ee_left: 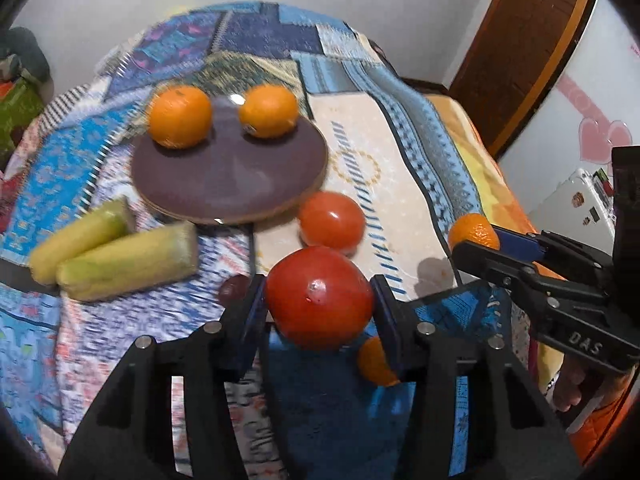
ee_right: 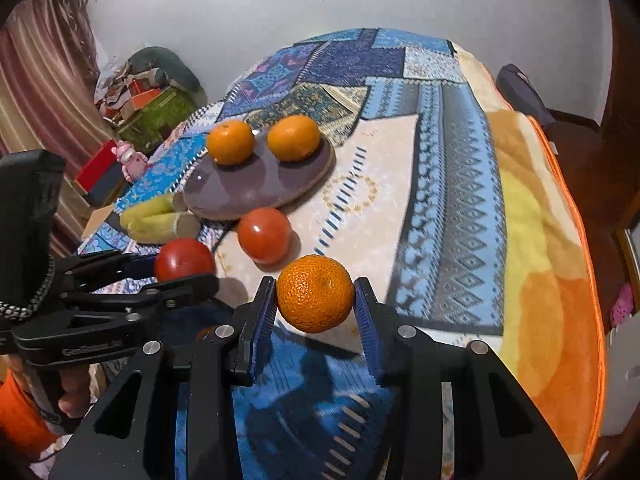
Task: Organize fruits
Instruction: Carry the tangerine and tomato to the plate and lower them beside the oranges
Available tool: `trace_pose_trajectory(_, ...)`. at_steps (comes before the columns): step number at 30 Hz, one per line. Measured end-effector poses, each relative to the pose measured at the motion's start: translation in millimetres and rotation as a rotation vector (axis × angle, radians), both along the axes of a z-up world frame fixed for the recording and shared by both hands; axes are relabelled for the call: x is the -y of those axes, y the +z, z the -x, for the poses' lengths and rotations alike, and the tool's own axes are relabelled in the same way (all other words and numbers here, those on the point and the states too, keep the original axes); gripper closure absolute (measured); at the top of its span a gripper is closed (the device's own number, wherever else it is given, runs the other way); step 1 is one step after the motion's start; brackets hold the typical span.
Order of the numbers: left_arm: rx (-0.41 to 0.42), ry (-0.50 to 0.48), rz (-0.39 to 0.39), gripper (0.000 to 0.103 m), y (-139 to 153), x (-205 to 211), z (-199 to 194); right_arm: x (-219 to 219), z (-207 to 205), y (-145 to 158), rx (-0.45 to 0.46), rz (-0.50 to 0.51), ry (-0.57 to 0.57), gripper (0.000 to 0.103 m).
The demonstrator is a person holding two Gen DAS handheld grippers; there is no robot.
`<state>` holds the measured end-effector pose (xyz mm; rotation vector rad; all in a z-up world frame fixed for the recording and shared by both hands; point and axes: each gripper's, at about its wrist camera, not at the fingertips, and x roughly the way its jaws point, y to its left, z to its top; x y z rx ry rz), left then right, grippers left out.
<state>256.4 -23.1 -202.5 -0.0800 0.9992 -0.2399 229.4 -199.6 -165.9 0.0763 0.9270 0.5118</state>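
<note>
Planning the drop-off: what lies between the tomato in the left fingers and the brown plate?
A second tomato lies on the cloth between the held tomato and the brown plate's near rim. Both wrist views show it.

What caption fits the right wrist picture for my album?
Right gripper holds an orange above the quilt while two oranges wait on the brown plate.

One legible marking — "DAS" in pale letters on the black arm of the right gripper (ee_left: pixel 476 240), beside the held tangerine (ee_left: pixel 474 232). Other lettering — too blurred to read.
</note>
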Motion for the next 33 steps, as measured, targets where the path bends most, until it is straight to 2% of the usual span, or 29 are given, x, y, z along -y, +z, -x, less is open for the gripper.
trace_pose_trajectory(10,0.114,0.083,-0.016,0.052,42,-47,-11,-35,-20,21,0.070,0.001,0.049,0.067)
trace_pose_trajectory(16,0.148,0.118,-0.027,0.052,51,-68,-28,-62,-40,31,0.110,0.005,0.083,0.067)
trace_pose_trajectory(22,0.144,0.146,-0.043,0.052,46,-85,-51,-86,-64,32,0.119,0.000,0.094,0.067)
trace_pose_trajectory(33,0.100,0.164,-0.086,0.052,17,-100,-92,-124,-104,11,0.077,0.068,0.144,0.067)
